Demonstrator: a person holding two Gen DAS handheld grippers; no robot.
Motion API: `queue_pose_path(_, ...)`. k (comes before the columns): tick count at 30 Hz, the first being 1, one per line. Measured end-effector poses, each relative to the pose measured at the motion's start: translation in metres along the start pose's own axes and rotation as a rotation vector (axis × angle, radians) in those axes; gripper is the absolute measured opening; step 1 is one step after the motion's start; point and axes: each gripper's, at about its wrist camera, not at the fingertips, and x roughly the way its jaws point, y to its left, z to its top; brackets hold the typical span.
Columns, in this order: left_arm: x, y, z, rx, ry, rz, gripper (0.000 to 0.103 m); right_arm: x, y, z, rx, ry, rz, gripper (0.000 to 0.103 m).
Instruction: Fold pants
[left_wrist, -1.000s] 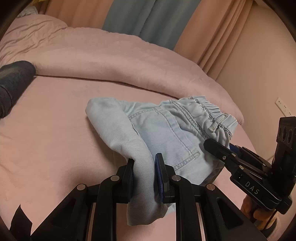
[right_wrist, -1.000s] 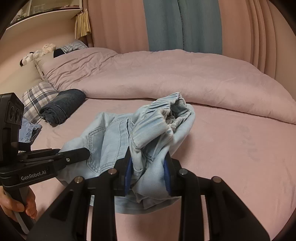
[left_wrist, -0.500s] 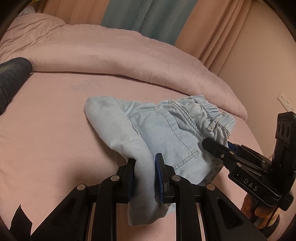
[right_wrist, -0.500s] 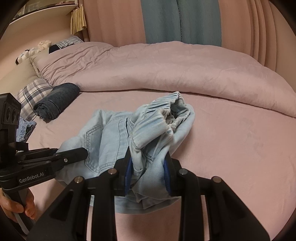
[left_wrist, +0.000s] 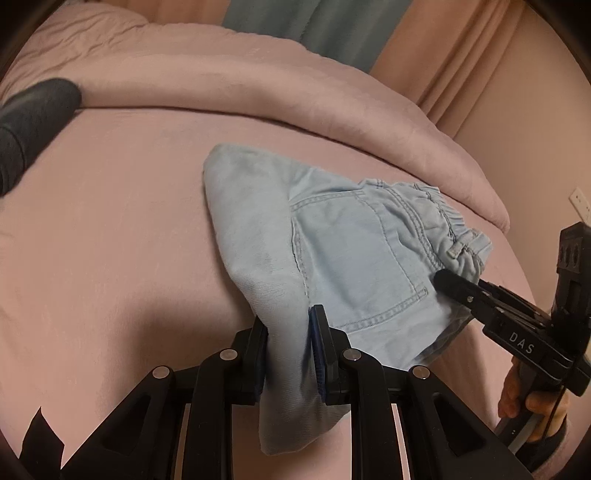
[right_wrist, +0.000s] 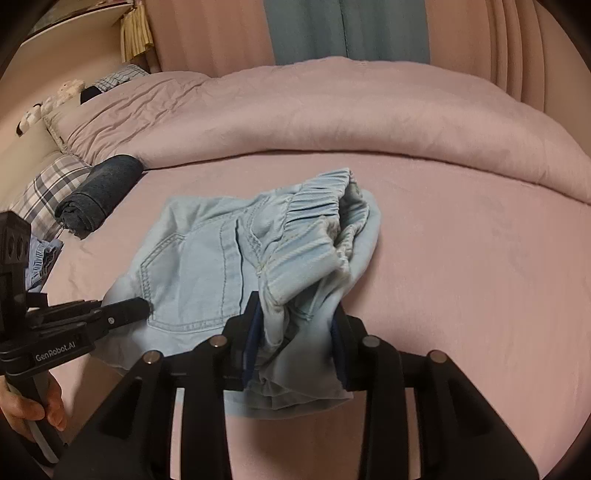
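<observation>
Light blue denim pants (left_wrist: 347, 251) lie folded in a bundle on the pink bed sheet (left_wrist: 110, 229), back pocket up. My left gripper (left_wrist: 290, 332) is shut on the leg-end fold of the pants. My right gripper (right_wrist: 297, 314) is shut on the gathered elastic waistband (right_wrist: 310, 236). Each gripper shows in the other's view: the right one (left_wrist: 454, 284) at the waistband end, the left one (right_wrist: 140, 306) at the pocket end. Both hold the pants just above the sheet.
A rolled pink duvet (right_wrist: 351, 122) lies across the far side of the bed. A rolled dark grey garment (right_wrist: 99, 192) sits at the left by a plaid pillow (right_wrist: 44, 188). Curtains (right_wrist: 347, 29) hang behind; a wall (left_wrist: 546, 147) is at the right.
Both grippers have moved forward over the bed with the pants, which now sit further onto the sheet. Both grips are unchanged.
</observation>
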Motion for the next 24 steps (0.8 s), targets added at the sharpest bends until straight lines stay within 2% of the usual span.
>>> queue_pose_path(3,0.001,0.001,-0.001,-0.001,0.005,0.006,0.023,0.005,-0.004,-0.002,0.009,0.028,-0.008,0.045)
queue_pose_path(6,0.003,0.005,-0.002,-0.007,0.014,0.027,0.037,0.013,-0.015,-0.007,0.056,0.069,-0.013,0.055)
queue_pose_path(8,-0.001,0.009,-0.004,-0.009,0.011,0.061,0.049,0.016,-0.021,-0.011,0.079,0.082,-0.023,0.066)
queue_pose_path(10,-0.012,0.009,-0.005,0.008,-0.010,0.111,0.050,0.015,-0.027,-0.014,0.095,0.081,-0.058,0.081)
queue_pose_path(12,-0.022,0.007,-0.003,0.024,-0.036,0.159,0.052,0.009,-0.033,-0.015,0.120,0.071,-0.085,0.086)
queue_pose_path(14,-0.033,0.004,0.000,0.037,-0.075,0.191,0.053,-0.006,-0.039,-0.016,0.149,0.038,-0.150,0.087)
queue_pose_path(18,-0.049,-0.007,0.006,0.060,-0.151,0.159,0.066,-0.043,-0.028,-0.009,0.075,-0.102,-0.296,0.087)
queue_pose_path(19,-0.050,-0.010,0.008,0.066,-0.159,0.144,0.067,-0.049,-0.022,-0.007,0.042,-0.134,-0.301,0.083)
queue_pose_path(20,-0.047,-0.015,0.010,0.073,-0.157,0.125,0.067,-0.055,-0.015,-0.003,0.010,-0.171,-0.300,0.081)
queue_pose_path(21,-0.042,-0.021,0.011,0.082,-0.150,0.103,0.067,-0.059,-0.012,-0.001,-0.003,-0.195,-0.286,0.075)
queue_pose_path(22,-0.036,-0.027,0.011,0.098,-0.138,0.088,0.067,-0.063,-0.009,0.002,-0.006,-0.214,-0.253,0.065)
queue_pose_path(24,-0.023,-0.034,0.009,0.129,-0.109,0.080,0.068,-0.063,-0.006,0.006,-0.012,-0.212,-0.157,0.052)
